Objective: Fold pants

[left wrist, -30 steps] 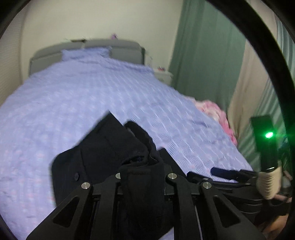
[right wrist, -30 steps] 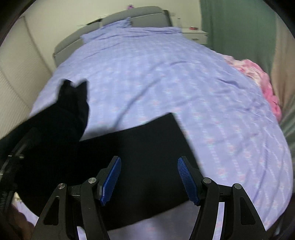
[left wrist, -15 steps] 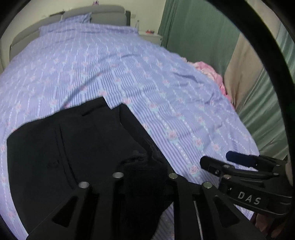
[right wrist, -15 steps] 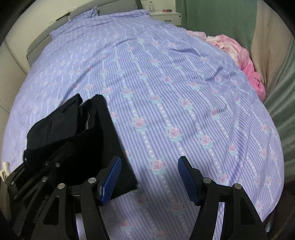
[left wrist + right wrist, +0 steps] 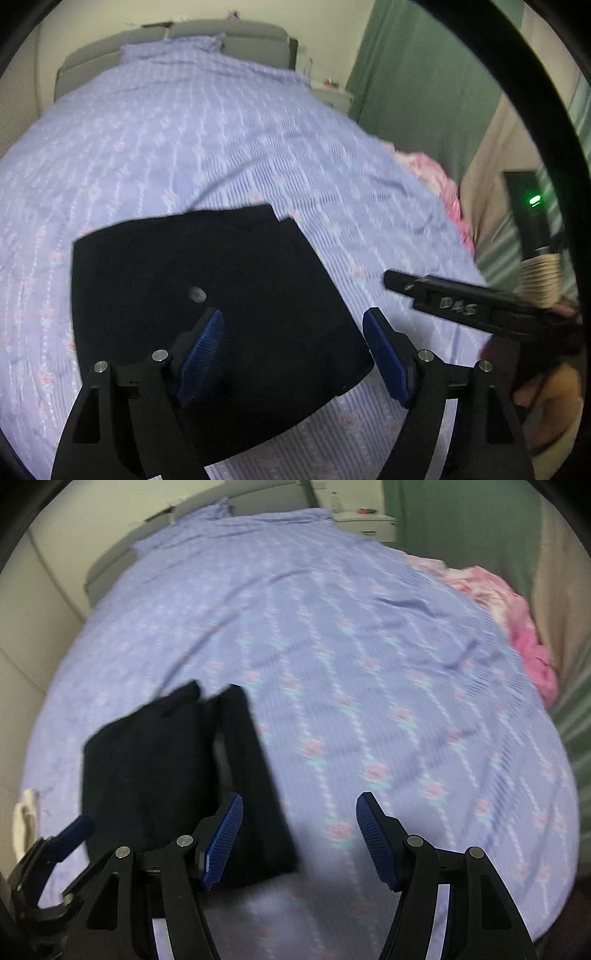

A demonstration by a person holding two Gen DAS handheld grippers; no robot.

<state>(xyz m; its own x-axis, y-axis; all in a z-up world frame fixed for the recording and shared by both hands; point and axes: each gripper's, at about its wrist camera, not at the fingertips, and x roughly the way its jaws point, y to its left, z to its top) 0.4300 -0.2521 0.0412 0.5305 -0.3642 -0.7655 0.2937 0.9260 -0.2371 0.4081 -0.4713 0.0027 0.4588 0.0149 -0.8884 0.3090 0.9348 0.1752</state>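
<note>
Black fabric, the pants [image 5: 207, 317], lies folded into a compact rectangle on the lilac flowered bed [image 5: 207, 147], near its closest edge. I hold both tongs spread wide, gripping nothing.

My left tongs [image 5: 293, 354] hover directly over the near edge of the pants, so the cloth fills the gap between the blue pads [image 5: 201, 354]. Whether the pads touch the cloth I cannot tell. From my right tongs [image 5: 299, 838] the pants [image 5: 177, 779] sit to the left; only the left pad overlaps the cloth, and bare bedsheet [image 5: 369, 664] shows between the fingers. I judge the left hand better placed for any tidying or final fold.

Through the right camera the bundle looks longer running away from me, with a split at its far end where two layers part. The left camera hides that split but shows a small round button on top and a second layer peeking out at the far right corner. It also shows the right tongs [image 5: 461, 304] side-on, beside the pants. Motion blur softens both views.
</note>
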